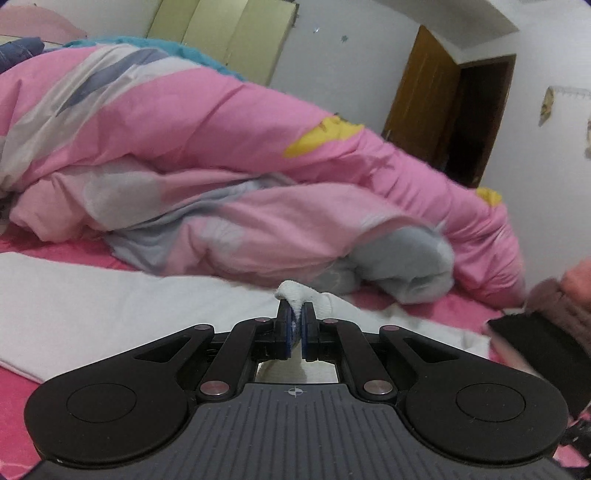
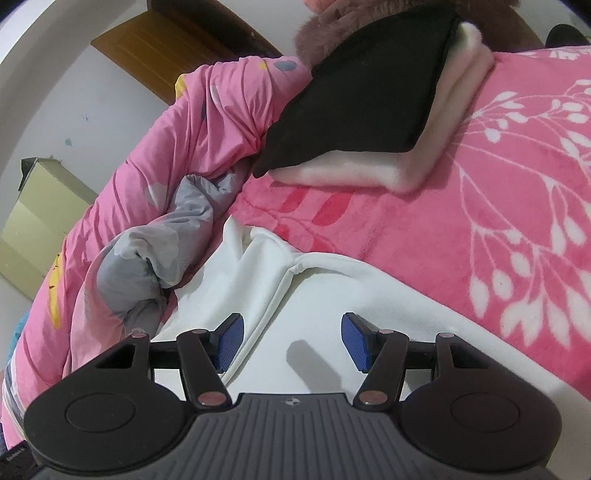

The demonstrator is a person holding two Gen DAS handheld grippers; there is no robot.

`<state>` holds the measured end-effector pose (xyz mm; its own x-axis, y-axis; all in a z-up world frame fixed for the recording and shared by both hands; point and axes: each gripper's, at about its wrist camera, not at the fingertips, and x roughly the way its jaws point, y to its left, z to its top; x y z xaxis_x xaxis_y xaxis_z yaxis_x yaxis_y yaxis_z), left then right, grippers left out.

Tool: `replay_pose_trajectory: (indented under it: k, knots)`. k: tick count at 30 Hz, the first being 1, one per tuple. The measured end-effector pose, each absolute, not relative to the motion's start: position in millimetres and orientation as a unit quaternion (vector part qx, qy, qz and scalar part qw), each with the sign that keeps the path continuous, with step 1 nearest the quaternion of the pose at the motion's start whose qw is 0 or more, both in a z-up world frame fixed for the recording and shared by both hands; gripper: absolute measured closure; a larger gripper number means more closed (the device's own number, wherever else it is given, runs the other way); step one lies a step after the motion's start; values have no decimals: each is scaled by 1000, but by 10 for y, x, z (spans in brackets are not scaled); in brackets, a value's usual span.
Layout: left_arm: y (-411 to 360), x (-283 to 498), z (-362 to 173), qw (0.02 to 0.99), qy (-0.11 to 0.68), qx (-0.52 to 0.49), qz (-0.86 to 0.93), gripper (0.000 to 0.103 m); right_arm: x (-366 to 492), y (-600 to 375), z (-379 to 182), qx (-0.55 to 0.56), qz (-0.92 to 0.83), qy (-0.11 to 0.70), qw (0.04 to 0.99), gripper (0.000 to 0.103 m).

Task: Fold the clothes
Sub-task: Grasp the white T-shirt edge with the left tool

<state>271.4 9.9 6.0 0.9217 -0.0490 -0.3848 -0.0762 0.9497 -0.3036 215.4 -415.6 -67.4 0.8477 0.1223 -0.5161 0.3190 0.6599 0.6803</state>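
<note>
A white garment point(image 1: 110, 295) lies spread on the pink bed. My left gripper point(image 1: 294, 314) is shut on a bunched fold of that white cloth, which pokes up between the blue pads. In the right wrist view the same white garment point(image 2: 332, 280) shows a hem seam running toward me. My right gripper point(image 2: 291, 339) hovers just above it, open, its blue pads point(image 2: 231, 341) apart on either side of the seam with nothing between them.
A rumpled pink and grey duvet point(image 1: 221, 147) is heaped along the far side of the bed. A folded stack, black garment point(image 2: 362, 92) on white, sits on the pink floral blanket point(image 2: 498, 221). A wooden door point(image 1: 424, 103) and green cabinet point(image 1: 229, 33) stand behind.
</note>
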Motion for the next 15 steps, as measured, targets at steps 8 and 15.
replay_pose_trajectory:
  k: [8, 15]
  knots:
    - [343, 2732, -39, 961, 209, -181, 25, 100, 2162, -4156, -668, 401, -59, 271, 873, 42]
    - [453, 2880, -357, 947, 270, -168, 37, 100, 2178, -4138, -663, 387, -56, 279, 877, 42]
